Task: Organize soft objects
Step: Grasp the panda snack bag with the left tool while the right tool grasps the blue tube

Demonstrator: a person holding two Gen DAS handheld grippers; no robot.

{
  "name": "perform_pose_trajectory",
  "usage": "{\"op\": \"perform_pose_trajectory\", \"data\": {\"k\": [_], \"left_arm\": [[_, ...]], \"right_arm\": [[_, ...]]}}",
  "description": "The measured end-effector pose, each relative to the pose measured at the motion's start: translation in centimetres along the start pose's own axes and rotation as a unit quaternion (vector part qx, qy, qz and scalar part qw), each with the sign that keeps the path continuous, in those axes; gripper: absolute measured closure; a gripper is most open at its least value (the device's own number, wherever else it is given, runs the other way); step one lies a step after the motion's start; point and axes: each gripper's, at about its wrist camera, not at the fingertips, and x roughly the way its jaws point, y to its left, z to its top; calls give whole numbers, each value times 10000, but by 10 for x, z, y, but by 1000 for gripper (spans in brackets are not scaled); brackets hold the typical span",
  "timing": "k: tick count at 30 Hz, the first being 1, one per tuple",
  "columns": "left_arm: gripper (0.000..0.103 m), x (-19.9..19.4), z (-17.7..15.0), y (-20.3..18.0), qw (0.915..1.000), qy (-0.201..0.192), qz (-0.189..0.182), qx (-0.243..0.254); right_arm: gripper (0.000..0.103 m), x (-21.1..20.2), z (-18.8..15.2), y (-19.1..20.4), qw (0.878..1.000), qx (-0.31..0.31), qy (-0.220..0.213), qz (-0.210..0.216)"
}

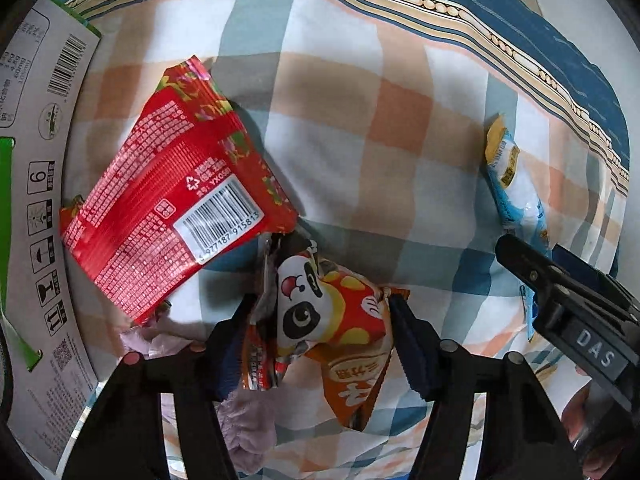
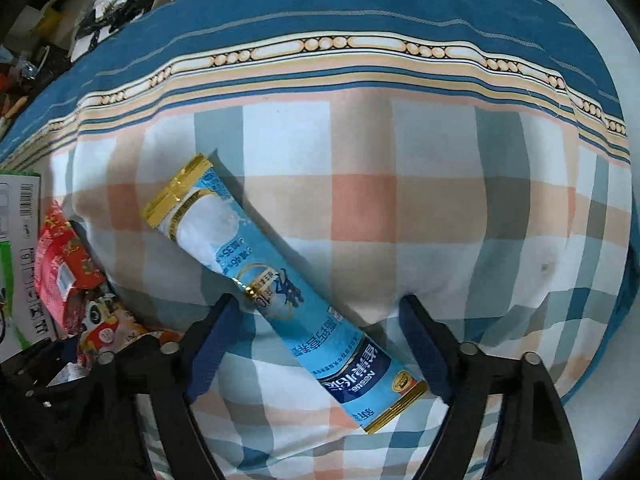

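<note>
My left tongs (image 1: 320, 316) pinch a panda snack packet (image 1: 332, 312) between their pads, just above the checked bedsheet (image 1: 360, 140). A red packet (image 1: 168, 200) lies touching it on the far left side, beside a white carton (image 1: 44, 184) — and some pale fuzzy cloth (image 1: 248, 428) shows under the left finger. My right tongs (image 2: 320, 340) stand spread, straddling a long blue milk-powder sachet (image 2: 280, 292) that lies diagonally on the sheet; I cannot tell whether the pads touch it.
</note>
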Motion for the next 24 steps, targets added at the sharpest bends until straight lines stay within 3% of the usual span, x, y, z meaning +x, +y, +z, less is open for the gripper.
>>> {"op": "perform_pose_trajectory", "data": {"k": [7,10,12,15,24], "left_arm": [[43,5,-10,-10,9999,-44,102,61],[45,0,-19,-10,9998,-124,130,116],[46,-4,-25,-15,9996,-193,139,176],[47,-13,-36,-22,9990,-324,107,272],[47,-59,-83,-20,9947,-772,-263,632]], "right_arm": [[32,10,2,10,9994,-81,41,-331],[49,9,3,22,9982,-159,-37,-569],[73,7,-1,23,9981,-126,-85,-601],[85,3,-8,20,9983,41,-148,-567],[86,-32,-45,12,9971,586,-478,-5]]}}
